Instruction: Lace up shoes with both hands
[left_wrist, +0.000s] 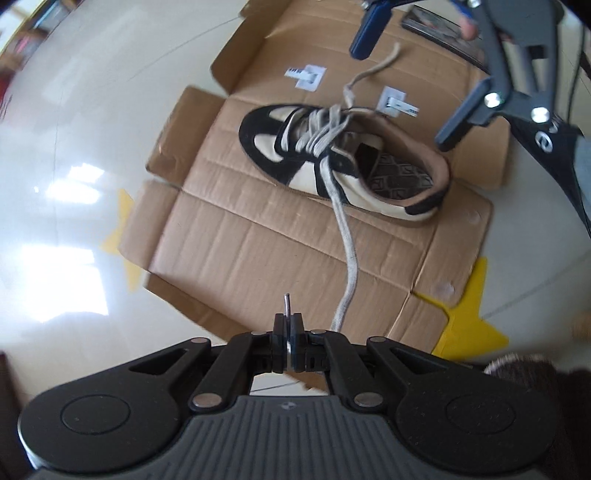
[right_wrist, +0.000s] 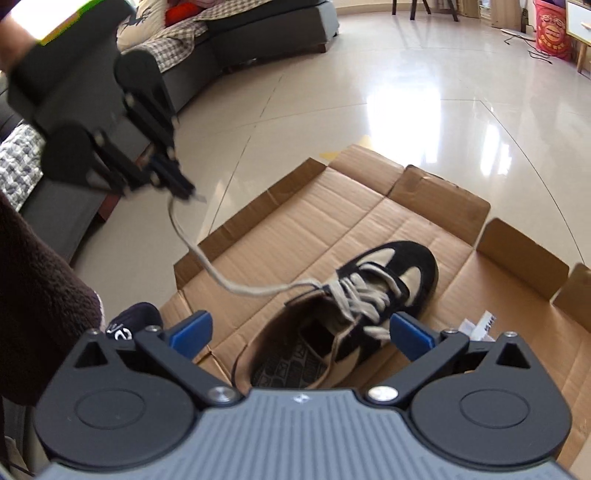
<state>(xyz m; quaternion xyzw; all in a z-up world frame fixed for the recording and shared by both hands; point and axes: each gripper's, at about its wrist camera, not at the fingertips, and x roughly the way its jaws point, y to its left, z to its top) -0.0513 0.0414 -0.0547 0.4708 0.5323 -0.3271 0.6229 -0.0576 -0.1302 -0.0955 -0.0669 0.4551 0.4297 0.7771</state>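
Lace-pulling step. The left gripper (left_wrist: 289, 325), fingers closed on one lace end (left_wrist: 345, 236), draws it away from the sneaker (left_wrist: 343, 158) on flattened cardboard (left_wrist: 258, 236) (floor-level). The right gripper (right_wrist: 301, 332) gapes empty; next it must catch the free lace end (left_wrist: 373, 70).

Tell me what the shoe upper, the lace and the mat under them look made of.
Shoe: black panels look matte and napped, likely suede; cream panels look smoother, perhaps leather. Lace: flat woven grey fabric, slightly fuzzy. Mat: flattened corrugated cardboard, brown, creased.
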